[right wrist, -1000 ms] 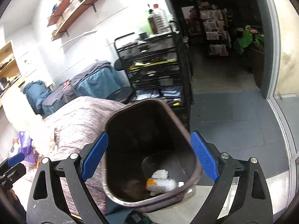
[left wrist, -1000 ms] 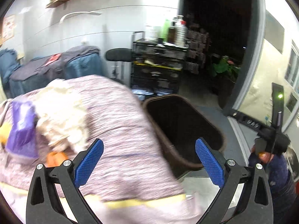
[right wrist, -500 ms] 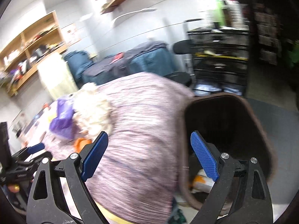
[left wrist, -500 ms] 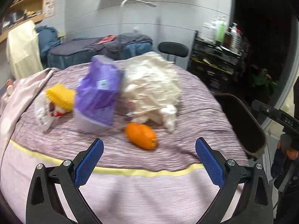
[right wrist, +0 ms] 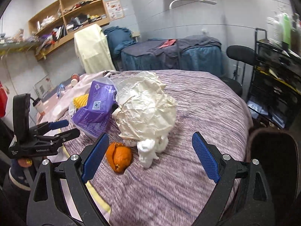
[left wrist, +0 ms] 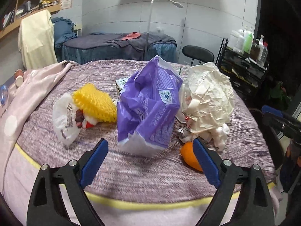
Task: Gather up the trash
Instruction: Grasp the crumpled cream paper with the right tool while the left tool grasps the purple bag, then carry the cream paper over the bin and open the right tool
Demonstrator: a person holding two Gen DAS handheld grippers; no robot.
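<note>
Trash lies on a round table with a purple cloth point(left wrist: 150, 173). A purple bag point(left wrist: 148, 105) stands in the middle, also in the right wrist view point(right wrist: 94, 111). Crumpled cream paper point(left wrist: 208, 98) point(right wrist: 144, 107) lies beside it. An orange peel point(left wrist: 189, 157) point(right wrist: 119, 156), a white tissue wad point(right wrist: 148, 153), a yellow net point(left wrist: 96, 103) and a white plastic bag point(left wrist: 64, 120) lie around. My left gripper point(left wrist: 150, 162) is open and empty, just before the purple bag. My right gripper point(right wrist: 150, 158) is open and empty, above the tissue. The brown bin point(right wrist: 272, 162) stands at the table's right edge.
A pink cloth point(left wrist: 28, 98) drapes the table's left side. A black stool point(left wrist: 197, 53), a black trolley with bottles point(left wrist: 242, 62) and a covered bed point(left wrist: 116, 47) stand behind. A floor lamp point(left wrist: 160, 18) rises at the wall.
Both grippers have swung left from the brown bin to face the table. The left gripper has come closer to the purple bag. Both stay open.
</note>
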